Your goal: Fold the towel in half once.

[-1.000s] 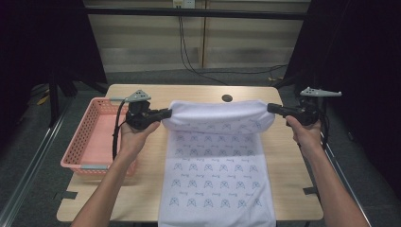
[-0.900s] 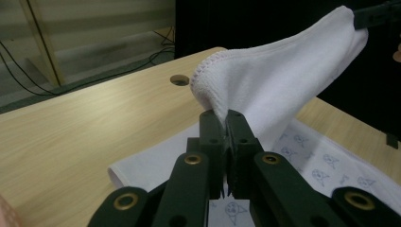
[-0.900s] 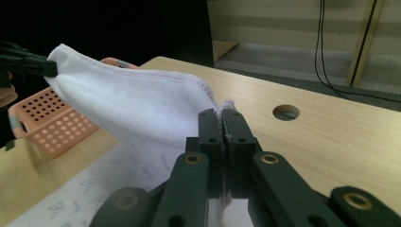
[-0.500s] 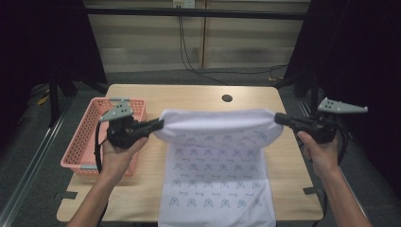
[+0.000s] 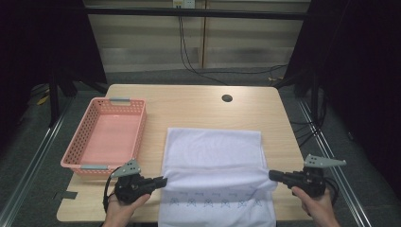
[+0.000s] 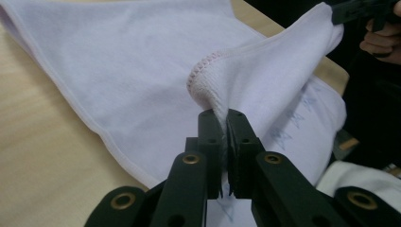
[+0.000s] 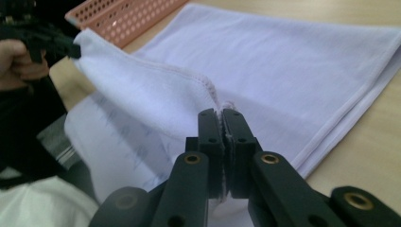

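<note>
So there's one wooden table [image 5: 198, 106], one pink basket [image 5: 106, 135] and one white towel [image 5: 213, 151] in play here, plus two grippers and the two hands working them.

The towel is lying on the table just to the right of the basket, not touching it from what the high view shows. It's folded over on itself: the plain white layer is sitting on top, and a strip with small blue printed marks is peeking out along the near edge, hanging a bit over the table's front.

The left gripper [image 5: 162, 180] is pinching one corner of the folded-over edge. In the left gripper view its two black jaws are pressing tight together with the stitched hem [image 6: 204, 71] bunching up right between them. The right gripper [image 5: 273, 175] is doing the same at the opposite corner, jaws clamped on the hem with a bit of fabric squeezing out at the tips. Both are sitting low, near the table's front edge, with the towel edge stretching between them.

The basket is sitting on the left side of the table with nothing visible inside. One dark round hole [image 5: 227, 98] is showing in the tabletop toward the far side, well apart from the towel.
</note>
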The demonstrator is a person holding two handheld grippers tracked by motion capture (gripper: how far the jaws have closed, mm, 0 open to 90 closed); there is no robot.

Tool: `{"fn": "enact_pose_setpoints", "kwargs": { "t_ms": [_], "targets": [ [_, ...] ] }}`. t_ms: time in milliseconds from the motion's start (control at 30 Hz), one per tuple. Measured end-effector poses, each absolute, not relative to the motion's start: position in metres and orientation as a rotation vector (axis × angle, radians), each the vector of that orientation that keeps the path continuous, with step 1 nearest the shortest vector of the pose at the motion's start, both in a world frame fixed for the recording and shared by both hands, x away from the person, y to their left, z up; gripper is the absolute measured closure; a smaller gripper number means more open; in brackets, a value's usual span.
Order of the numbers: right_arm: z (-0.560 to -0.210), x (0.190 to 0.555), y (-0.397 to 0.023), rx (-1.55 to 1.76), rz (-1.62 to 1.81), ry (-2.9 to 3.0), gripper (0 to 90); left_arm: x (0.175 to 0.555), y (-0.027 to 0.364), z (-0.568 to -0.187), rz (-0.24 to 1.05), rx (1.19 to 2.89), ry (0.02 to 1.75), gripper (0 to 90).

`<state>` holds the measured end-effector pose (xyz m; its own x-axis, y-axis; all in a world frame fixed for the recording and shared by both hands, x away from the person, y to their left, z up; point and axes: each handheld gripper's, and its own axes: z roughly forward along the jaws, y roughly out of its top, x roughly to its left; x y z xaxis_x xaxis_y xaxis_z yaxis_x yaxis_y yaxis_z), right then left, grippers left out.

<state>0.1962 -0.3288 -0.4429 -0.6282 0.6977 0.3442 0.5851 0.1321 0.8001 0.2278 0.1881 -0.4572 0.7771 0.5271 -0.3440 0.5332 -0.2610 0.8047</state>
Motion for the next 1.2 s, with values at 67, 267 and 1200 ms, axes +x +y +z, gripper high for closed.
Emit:
{"fn": "enact_pose_setpoints", "kwargs": {
  "t_ms": [67,267,1200],
  "targets": [
    [-0.443,0.183,-0.327,1.274,1.525,2.300,87.1,0.219,0.191,-0.457,-0.025,1.919,0.788,85.4],
    [-0.450,0.155,-0.319,1.241,1.432,2.422,85.0,0.205,0.188,-0.458,-0.082,2.009,0.747,82.9],
    [-0.471,0.183,-0.270,1.064,1.353,2.712,60.1,0.247,0.153,-0.481,-0.171,2.161,0.680,51.3]
  ]
}}
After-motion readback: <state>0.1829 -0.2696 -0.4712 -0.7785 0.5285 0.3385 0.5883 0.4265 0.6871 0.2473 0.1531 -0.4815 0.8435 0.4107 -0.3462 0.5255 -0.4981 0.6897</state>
